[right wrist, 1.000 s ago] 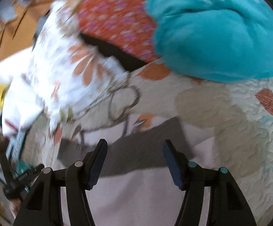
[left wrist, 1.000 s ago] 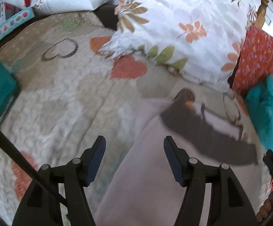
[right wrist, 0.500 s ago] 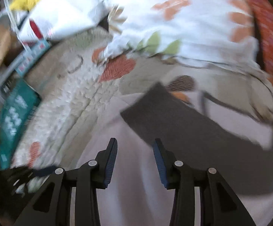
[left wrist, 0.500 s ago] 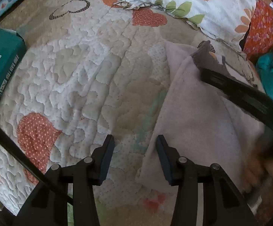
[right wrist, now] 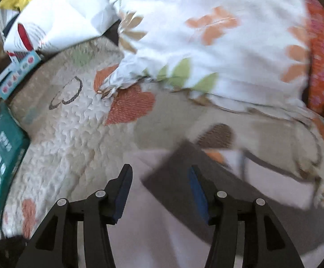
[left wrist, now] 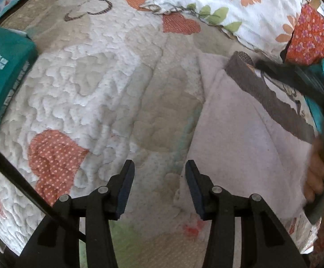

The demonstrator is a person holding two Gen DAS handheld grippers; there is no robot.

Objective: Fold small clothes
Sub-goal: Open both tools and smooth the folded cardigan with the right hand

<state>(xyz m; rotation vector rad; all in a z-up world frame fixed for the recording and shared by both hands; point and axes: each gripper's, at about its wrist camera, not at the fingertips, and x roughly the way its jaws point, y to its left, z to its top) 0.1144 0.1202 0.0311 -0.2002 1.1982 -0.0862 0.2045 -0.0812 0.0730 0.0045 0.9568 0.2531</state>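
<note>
Left wrist view: a soft, fuzzy pale-pink garment (left wrist: 246,138) with a dark grey band (left wrist: 271,100) lies flat on a puckered quilt (left wrist: 90,84) stitched with orange dotted hearts. It spreads from 1 to 4 o'clock of the left claw (left wrist: 159,178), whose jaws stand apart, gripping nothing, its edge just beside the right finger. A glossy teal package (left wrist: 3,71) sits at 10 o'clock. Right wrist view, blurred: the right claw (right wrist: 160,183) hangs parted and empty over the garment, grey band at 2 o'clock, leaf-print pillow (right wrist: 206,33) at 12.

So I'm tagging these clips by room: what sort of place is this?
Most likely a bedroom: the work surface is a quilted bedspread with heart patches, a floral pillow lies at its far edge, and a pale garment is spread on it.
</note>
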